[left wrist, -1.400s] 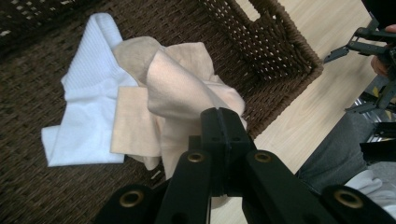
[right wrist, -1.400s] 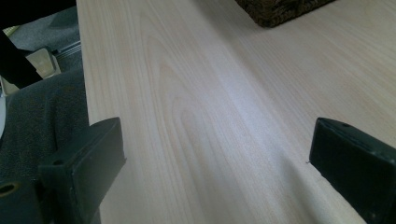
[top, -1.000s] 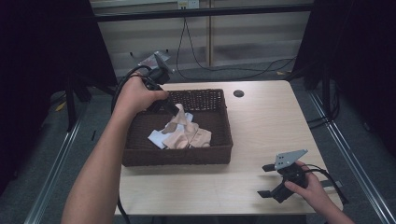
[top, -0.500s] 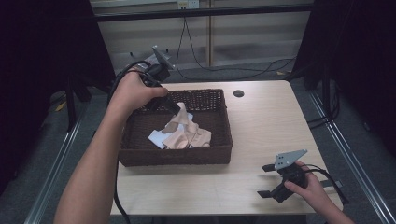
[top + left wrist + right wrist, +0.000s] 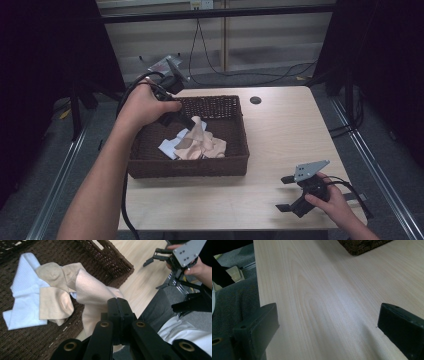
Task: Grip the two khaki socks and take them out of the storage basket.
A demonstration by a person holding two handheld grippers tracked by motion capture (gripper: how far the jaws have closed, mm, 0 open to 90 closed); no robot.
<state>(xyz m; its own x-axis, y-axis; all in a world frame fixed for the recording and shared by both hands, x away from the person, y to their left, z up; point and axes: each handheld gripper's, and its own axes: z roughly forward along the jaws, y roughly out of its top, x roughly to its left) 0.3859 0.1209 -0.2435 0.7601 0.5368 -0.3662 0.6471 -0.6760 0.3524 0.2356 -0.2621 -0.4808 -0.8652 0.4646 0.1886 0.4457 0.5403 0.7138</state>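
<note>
One beige sock (image 5: pixel 93 293) is now lifting clear of the pile, and that is the change from a moment ago: my left hand-held gripper (image 5: pixel 186 123) was lower in the basket (image 5: pixel 210 165) then, and I am drawing it up and back toward the basket's far left corner with the fabric trailing from it. In the left gripper view its jaws are pressed together on the sock's edge, so the grip is holding. The cloth is hanging in a soft peak above the basket floor, while its lower end is still resting against the other beige sock (image 5: pixel 56 303) and the pale blue sock (image 5: pixel 21 295) lying flat on the basket's floor. I judge the pick is made but the sock is not yet free; it could drag a neighbour along if I rise too fast. My right hand-held gripper (image 5: pixel 290 192) is sitting on the worktop (image 5: pixel 280 130) well to the right of the basket's near corner, unchanged from before, its jaws spread wide with nothing between them. In the right gripper view bare wood is lying between them, with the basket's corner at the top edge. That open stretch of worktop right of the basket looks like the likely place to set the sock down.
</note>
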